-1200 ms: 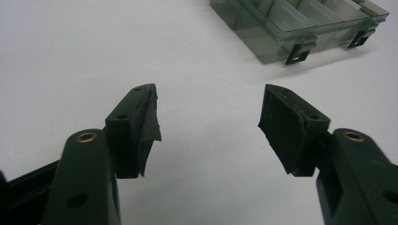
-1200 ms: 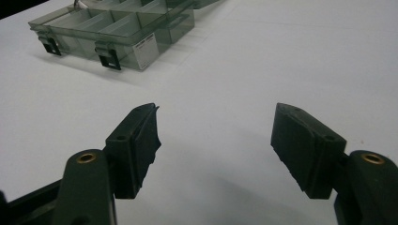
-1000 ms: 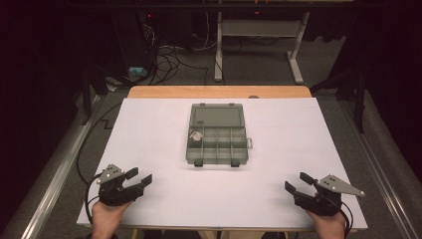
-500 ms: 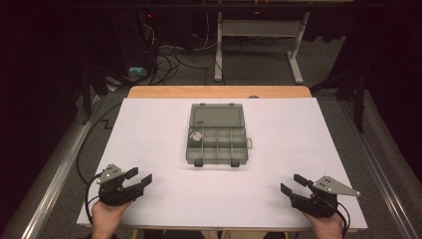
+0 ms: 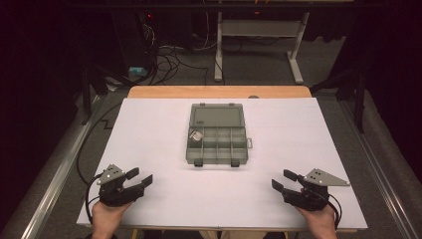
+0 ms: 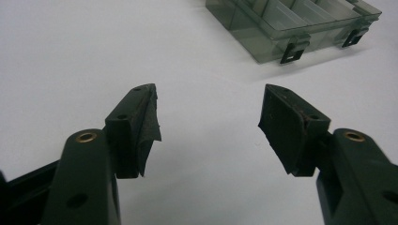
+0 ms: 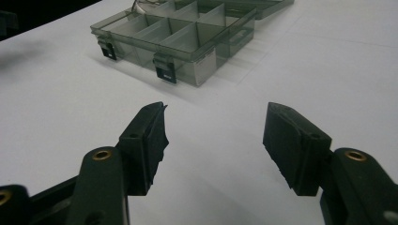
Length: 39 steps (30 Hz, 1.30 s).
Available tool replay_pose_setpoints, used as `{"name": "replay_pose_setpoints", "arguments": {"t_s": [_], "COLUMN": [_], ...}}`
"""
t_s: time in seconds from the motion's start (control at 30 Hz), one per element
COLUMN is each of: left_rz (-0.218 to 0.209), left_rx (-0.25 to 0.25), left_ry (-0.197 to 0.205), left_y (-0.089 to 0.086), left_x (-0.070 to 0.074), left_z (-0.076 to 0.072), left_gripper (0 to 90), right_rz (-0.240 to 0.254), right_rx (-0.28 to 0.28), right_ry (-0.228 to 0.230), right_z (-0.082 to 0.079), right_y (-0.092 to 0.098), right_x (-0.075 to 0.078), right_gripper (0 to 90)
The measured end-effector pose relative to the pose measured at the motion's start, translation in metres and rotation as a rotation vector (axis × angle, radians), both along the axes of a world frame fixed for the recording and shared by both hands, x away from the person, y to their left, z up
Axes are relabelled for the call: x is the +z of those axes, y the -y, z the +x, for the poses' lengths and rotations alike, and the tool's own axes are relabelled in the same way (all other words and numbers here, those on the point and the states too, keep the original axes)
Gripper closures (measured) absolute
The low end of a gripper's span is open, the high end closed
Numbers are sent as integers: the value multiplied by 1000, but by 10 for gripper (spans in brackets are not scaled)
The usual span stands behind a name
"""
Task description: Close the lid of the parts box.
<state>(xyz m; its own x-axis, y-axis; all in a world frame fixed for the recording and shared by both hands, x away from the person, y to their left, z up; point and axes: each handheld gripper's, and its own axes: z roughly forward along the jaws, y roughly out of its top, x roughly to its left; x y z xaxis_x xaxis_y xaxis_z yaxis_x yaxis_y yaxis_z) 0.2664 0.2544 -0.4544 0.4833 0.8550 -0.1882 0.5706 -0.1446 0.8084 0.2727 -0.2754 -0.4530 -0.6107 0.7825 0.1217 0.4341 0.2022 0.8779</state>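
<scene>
A grey translucent compartment box (image 5: 217, 144) lies open at the middle of the white table, its lid (image 5: 217, 116) folded back on the far side. A small white item (image 5: 196, 136) sits in one of its left compartments. My left gripper (image 5: 140, 176) rests near the front left corner, open, with nothing between its jaws; in the left gripper view (image 6: 209, 117) the box (image 6: 291, 23) lies ahead to the right. My right gripper (image 5: 282, 179) is near the front right, open and empty. Its jaws have just been closing a little. The right gripper view (image 7: 216, 126) has the box (image 7: 178, 37) ahead.
The white sheet (image 5: 149, 129) covers the table, with a wooden strip (image 5: 219, 91) along the far edge. Beyond it are cables (image 5: 169, 55) on the floor and the white legs of a stand (image 5: 259, 40). Bare sheet surrounds the box on all sides.
The right gripper has shifted slightly to the left and its jaws stand a little narrower. The left gripper and the box have not moved.
</scene>
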Motion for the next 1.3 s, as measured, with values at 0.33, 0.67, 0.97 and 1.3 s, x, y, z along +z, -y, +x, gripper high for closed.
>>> {"name": "replay_pose_setpoints", "arguments": {"t_s": [0.33,0.67,0.97,1.3], "left_rz": [-2,-9,-12,-21], "left_rx": [0,0,-2,-1], "left_ry": [-1,11,13,24], "left_y": [1,1,2,1], "left_x": [0,1,1,2], "left_z": [1,0,1,1], "left_gripper": [375,384,386,380], "right_rz": [-6,-12,-26,-81], "right_rx": [58,85,55,11], "right_ry": [3,-18,-33,-103], "right_z": [12,27,42,69], "right_y": [-23,-42,-50,-57], "right_x": [3,6,10,19], "right_gripper": [431,455,501,541]}}
